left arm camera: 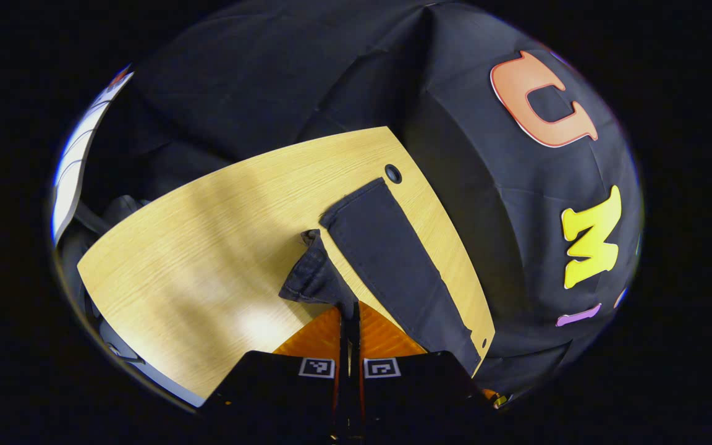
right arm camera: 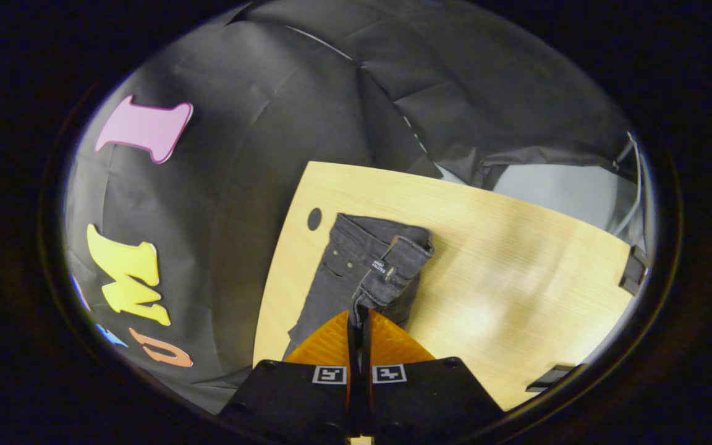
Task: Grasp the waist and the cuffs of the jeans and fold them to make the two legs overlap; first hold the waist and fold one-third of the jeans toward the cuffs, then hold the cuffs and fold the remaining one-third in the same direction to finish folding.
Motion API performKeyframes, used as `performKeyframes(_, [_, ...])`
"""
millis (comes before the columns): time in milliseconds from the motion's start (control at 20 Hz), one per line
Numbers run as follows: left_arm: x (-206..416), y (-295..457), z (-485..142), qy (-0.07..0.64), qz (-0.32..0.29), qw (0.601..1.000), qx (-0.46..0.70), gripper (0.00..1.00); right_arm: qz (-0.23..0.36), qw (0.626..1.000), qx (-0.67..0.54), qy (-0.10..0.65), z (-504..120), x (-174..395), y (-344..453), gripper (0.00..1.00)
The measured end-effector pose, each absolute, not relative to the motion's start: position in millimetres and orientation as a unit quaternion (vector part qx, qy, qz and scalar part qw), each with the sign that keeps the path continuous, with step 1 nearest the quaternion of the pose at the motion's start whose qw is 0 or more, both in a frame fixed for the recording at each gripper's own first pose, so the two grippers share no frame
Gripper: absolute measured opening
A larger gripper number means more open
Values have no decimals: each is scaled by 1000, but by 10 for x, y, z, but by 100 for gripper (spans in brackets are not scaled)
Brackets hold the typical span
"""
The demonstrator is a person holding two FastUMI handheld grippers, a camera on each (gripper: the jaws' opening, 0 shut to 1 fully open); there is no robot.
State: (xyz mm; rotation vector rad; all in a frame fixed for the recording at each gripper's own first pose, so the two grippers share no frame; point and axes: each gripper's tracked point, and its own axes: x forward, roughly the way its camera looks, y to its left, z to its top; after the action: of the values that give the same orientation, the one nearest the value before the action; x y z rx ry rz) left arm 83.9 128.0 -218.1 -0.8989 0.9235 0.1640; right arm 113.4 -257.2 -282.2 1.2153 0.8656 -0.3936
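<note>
Both jaws pinching jeans, apparently lengthwise away along table.

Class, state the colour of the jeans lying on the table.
Dark grey to black jeans; right gripper view shows them best.

The right hand-held gripper hides the lower jeans, and the label on their waistband is too small to tell.

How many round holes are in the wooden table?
2 that I can see. One hole sits in the table just past the jeans; a smaller one is near the table's edge. The jeans may hide more.
</note>
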Motion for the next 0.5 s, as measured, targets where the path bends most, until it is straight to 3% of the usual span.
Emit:
performKeyframes(100, [1051,1274,-2152,438,69,800,-404,4,-164,726,540,392,-2776,1389,-2556,5])
performKeyframes(150, [1151,1270,-2180,445,67,800,-396,4,-163,727,541,390,-2761,1508,-2566,1])
performKeyframes(500, [1945,1203,-2283,476,74,774,-410,3,-142,740,523,398,-2971,2359,-2526,0])
